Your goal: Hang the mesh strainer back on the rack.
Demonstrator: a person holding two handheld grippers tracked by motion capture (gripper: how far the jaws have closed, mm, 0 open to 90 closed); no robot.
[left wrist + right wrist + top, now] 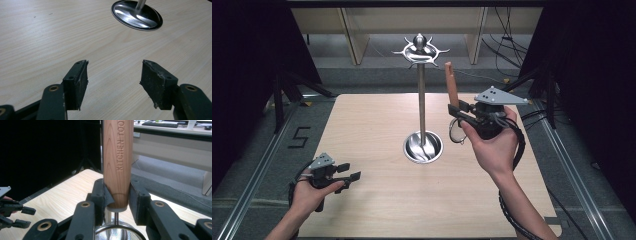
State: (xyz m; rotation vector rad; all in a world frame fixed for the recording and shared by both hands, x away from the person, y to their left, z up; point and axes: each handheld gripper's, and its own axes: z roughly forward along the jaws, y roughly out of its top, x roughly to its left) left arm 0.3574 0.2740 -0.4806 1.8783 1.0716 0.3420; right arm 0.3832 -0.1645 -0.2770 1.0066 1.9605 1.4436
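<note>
right gripper (457, 114) is up off the table (377, 200), right of centre, its jaws clamped on a wooden handle (452, 85). the handle stands near upright and rises above the jaws. in the right gripper view the handle (117, 162) reads "kitchen tool" along its side, squeezed between the two black jaws of the right gripper (117, 200). below the grip a thin metal stem runs down to a round steel strainer (117, 233); in the high view that strainer (456, 131) hangs as a ring under the jaws, just beside the hand (494, 145).

centre of the table: a steel stand (422, 90), a tall pole on a round dished base (423, 147), with curved hooks (420, 50) spreading at the top. the handle's tip is near the hooks, to their right and a bit lower, apart from them.

left gripper (349, 172) sits low at the near left of the table, held in the left hand (309, 192), jaws wide apart, nothing between them. in the left gripper view the pads (81, 85) frame bare wood, with the base (136, 16) well ahead.
</note>
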